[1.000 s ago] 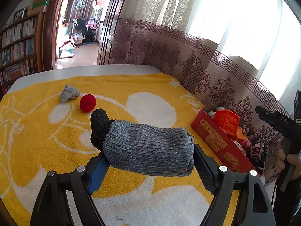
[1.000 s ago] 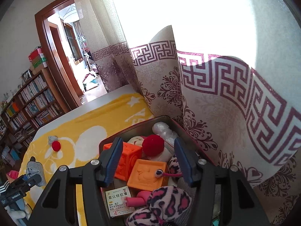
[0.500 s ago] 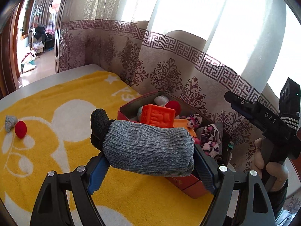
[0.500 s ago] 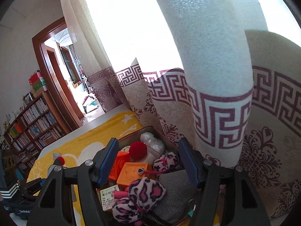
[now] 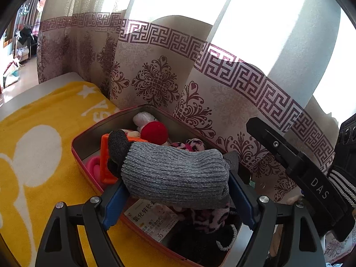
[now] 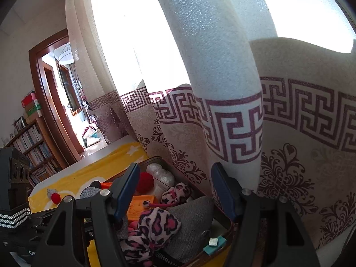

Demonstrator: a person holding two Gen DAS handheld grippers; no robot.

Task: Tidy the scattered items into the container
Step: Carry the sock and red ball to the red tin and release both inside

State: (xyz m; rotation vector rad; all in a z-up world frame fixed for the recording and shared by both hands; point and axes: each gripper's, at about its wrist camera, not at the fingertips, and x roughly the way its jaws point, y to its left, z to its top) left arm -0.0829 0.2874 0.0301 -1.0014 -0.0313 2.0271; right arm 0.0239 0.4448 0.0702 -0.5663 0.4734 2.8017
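My left gripper (image 5: 178, 200) is shut on a rolled grey sock (image 5: 175, 173) with a dark toe, and holds it just above the open red tin box (image 5: 76, 153). The box holds a red ball (image 5: 154, 132), an orange block (image 5: 104, 155), a pink leopard plush (image 6: 155, 224) and a grey cloth (image 6: 191, 213). My right gripper (image 6: 174, 166) hovers over the box's near end, open, with nothing between its pads. A small red ball (image 6: 55, 197) and a small grey bundle (image 6: 50, 191) lie far off on the yellow blanket (image 5: 33, 178).
A patterned curtain (image 5: 155, 82) hangs right behind the box. The right gripper's black housing (image 5: 300, 171) is close to the right of the sock. A bookshelf (image 6: 33, 146) and a doorway (image 6: 60, 102) are at the far left.
My left gripper carried the grey sock from above the blanket to above the box. My right gripper's jaws widened and it turned toward the curtain.
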